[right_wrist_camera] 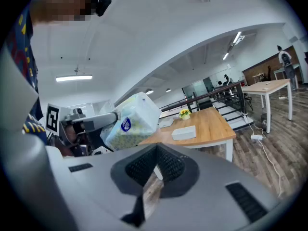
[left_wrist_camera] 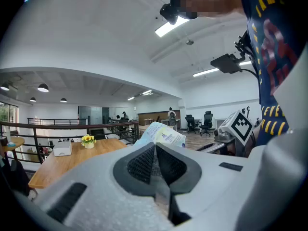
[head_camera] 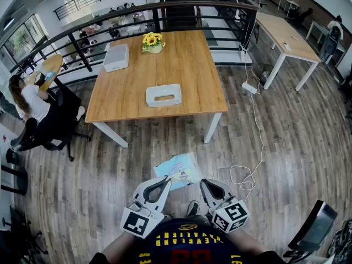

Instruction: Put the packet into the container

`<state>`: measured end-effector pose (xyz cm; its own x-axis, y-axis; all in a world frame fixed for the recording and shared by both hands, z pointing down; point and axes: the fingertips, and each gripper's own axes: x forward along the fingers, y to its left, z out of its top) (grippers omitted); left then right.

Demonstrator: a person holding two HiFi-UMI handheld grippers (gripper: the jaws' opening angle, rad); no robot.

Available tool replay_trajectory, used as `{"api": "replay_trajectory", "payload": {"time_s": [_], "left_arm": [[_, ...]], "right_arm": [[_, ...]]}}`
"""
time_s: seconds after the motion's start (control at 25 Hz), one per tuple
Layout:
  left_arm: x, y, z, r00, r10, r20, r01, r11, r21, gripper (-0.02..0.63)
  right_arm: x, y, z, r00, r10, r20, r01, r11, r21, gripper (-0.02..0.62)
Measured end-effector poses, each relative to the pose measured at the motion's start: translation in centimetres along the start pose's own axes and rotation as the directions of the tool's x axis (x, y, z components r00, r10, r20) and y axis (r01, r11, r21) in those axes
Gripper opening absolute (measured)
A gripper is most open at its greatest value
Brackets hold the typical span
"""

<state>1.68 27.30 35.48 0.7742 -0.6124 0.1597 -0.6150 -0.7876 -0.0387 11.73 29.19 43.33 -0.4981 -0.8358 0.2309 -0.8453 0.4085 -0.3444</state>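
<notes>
A pale blue and yellow packet (head_camera: 179, 169) hangs over the wooden floor in front of me, and my left gripper (head_camera: 166, 182) is shut on its near left edge. In the left gripper view the packet (left_wrist_camera: 161, 133) peeks above the closed jaws. My right gripper (head_camera: 205, 183) is shut with nothing between its pads, just right of the packet. From the right gripper view the packet (right_wrist_camera: 132, 121) sits at the tip of the left gripper (right_wrist_camera: 98, 120). The white container (head_camera: 164, 94) with a slot on top lies on the near part of the wooden table (head_camera: 187, 65); it also shows as the container (right_wrist_camera: 184, 132).
A second white box (head_camera: 116, 57) and a pot of sunflowers (head_camera: 152, 42) stand at the table's far side. A white cable (head_camera: 250, 147) runs over the floor on the right. A seated person (head_camera: 27, 100) is at the left, and a railing (head_camera: 137, 15) lies behind the table.
</notes>
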Motion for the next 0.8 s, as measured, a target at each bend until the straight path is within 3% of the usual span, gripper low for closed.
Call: {"api": "replay_trajectory", "payload": {"time_s": [0.28, 0.52, 0.8], "left_arm": [[-10.4, -2.8, -3.8, 0.999, -0.048, -0.003, 0.048, 0.998, 0.030, 0.011], [-17.3, -4.2, -8.5, 0.997, -0.070, -0.012, 0.069, 0.997, -0.039, 0.011], [-19.5, -5.2, -10.2, 0.997, -0.056, -0.050, 0.058, 0.998, 0.025, 0.011]], "right_arm": [[-3.4, 7.6, -5.9, 0.995, -0.067, -0.070, 0.067, 0.998, -0.001, 0.012], [-6.9, 12.8, -9.1, 0.979, -0.134, -0.156, 0.131, 0.991, -0.034, 0.012], [-8.1, 14.3, -6.7, 0.985, -0.163, -0.050, 0.162, 0.987, -0.009, 0.014]]}}
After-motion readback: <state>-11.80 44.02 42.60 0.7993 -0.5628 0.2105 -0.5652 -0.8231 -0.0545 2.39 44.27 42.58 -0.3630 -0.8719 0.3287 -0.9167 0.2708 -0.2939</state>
